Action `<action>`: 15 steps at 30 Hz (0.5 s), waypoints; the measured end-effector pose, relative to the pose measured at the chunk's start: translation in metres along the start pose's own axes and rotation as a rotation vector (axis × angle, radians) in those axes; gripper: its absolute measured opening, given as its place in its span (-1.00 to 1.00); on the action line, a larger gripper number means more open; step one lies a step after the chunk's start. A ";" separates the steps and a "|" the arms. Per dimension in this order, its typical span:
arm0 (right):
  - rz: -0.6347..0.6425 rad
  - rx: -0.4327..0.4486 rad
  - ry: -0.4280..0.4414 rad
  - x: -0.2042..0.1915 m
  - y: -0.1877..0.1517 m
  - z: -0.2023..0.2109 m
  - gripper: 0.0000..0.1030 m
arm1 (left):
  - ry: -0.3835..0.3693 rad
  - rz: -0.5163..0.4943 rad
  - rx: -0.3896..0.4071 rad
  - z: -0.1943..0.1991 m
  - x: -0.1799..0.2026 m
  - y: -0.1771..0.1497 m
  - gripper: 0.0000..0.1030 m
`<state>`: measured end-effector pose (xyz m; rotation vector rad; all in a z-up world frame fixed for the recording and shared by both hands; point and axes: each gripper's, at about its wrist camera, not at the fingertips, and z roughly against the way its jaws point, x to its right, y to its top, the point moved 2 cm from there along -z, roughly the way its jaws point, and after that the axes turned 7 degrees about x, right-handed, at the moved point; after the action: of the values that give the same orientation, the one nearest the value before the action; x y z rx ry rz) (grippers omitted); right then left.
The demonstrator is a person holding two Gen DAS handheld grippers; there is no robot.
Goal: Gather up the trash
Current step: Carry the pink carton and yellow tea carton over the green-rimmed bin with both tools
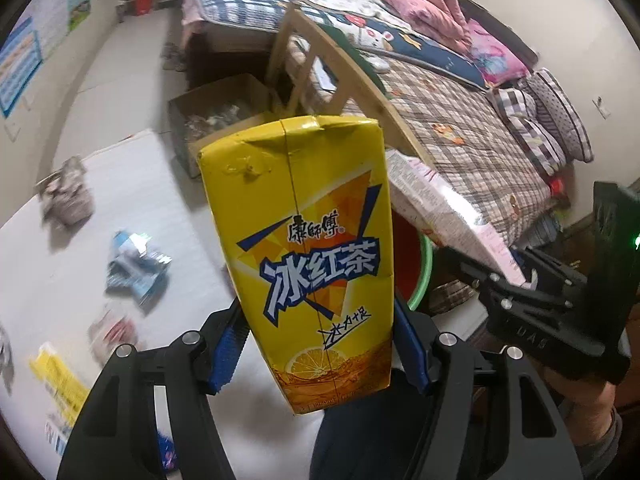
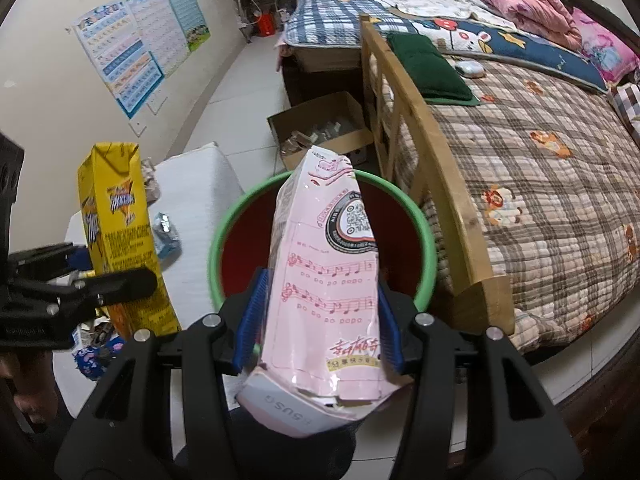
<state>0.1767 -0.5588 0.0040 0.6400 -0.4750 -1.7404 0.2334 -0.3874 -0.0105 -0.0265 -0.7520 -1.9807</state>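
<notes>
My left gripper is shut on a yellow iced-tea carton, its blue pads pressing both sides; the carton stands upright in the air. The same yellow iced-tea carton shows at the left of the right wrist view. My right gripper is shut on a pink carton printed with music notes, held above a red bin with a green rim. In the left wrist view the pink carton and the right gripper sit to the right, over the bin.
A white low table holds several crumpled wrappers and a yellow pack. A cardboard box with scraps stands beyond the bin. A wooden bed frame and a plaid-covered bed lie to the right. Posters hang on the wall.
</notes>
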 end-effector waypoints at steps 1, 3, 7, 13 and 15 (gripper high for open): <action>-0.004 -0.003 -0.002 0.003 0.000 -0.003 -0.05 | -0.006 -0.006 -0.013 -0.008 0.001 0.005 0.21; -0.012 -0.010 -0.005 0.009 -0.001 -0.009 -0.05 | -0.019 -0.012 -0.030 -0.020 0.003 0.011 0.21; -0.022 -0.021 -0.008 0.015 -0.002 -0.017 -0.05 | -0.030 -0.020 -0.056 -0.039 0.003 0.022 0.21; -0.025 -0.029 -0.007 0.016 0.000 -0.028 -0.05 | -0.058 -0.031 -0.074 -0.055 0.009 0.038 0.21; -0.028 -0.030 -0.007 0.016 0.000 -0.029 -0.05 | -0.060 -0.035 -0.076 -0.057 0.010 0.041 0.22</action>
<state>0.1924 -0.5739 -0.0213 0.6223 -0.4460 -1.7731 0.2771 -0.4381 -0.0332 -0.1194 -0.7198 -2.0484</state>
